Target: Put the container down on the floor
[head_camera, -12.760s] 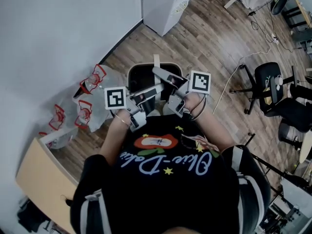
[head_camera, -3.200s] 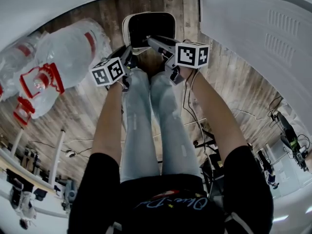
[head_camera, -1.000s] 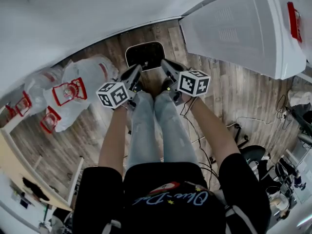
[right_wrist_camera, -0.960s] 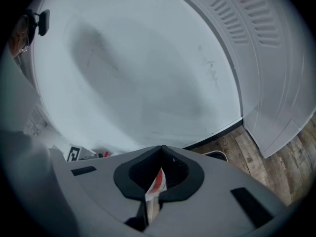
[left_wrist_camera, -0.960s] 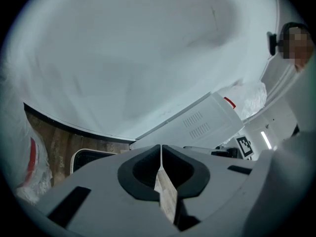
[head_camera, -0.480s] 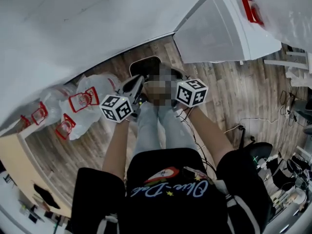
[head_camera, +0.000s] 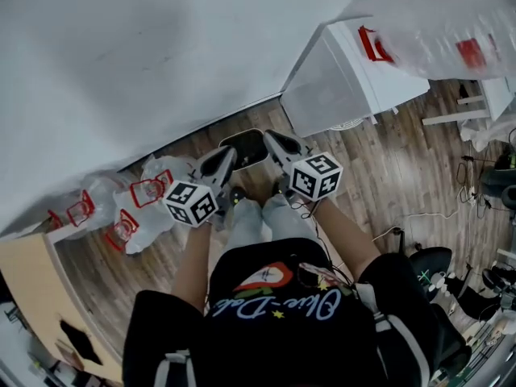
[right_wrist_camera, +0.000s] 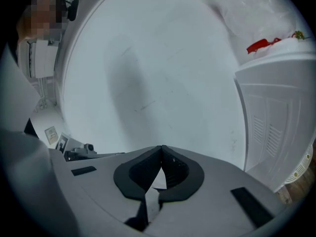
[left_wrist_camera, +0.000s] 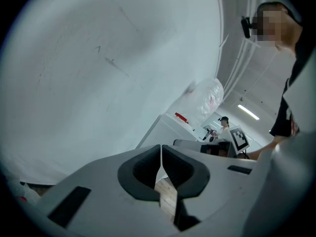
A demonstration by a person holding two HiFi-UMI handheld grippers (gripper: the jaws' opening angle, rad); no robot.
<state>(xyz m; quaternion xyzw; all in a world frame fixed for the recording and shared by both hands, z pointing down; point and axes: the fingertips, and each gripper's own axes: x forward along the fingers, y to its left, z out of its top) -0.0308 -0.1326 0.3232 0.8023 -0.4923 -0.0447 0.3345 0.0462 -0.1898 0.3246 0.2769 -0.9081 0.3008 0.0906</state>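
Wood-plank floor (head_camera: pixel 395 172) ran under the whole scene. Closest in, the left gripper (head_camera: pixel 226 153) and the right gripper (head_camera: pixel 271 136) were side by side over the person's knees, both with jaws pinched together on nothing. Just past their tips, the dark rectangular container with a pale rim (head_camera: pixel 248 149) sat down on the floor by the white wall (head_camera: pixel 121 55), with a white vented cabinet (head_camera: pixel 339 87) off to its right.

Clear bags (head_camera: pixel 143 201), perhaps bottles, line the wall (head_camera: pixel 121 55).

The floor (head_camera: pixel 403 160) is laid with wood planks. The bags (head_camera: pixel 145 201) are made of thin, shiny plastic. The wall (head_camera: pixel 121 55) is painted matt.
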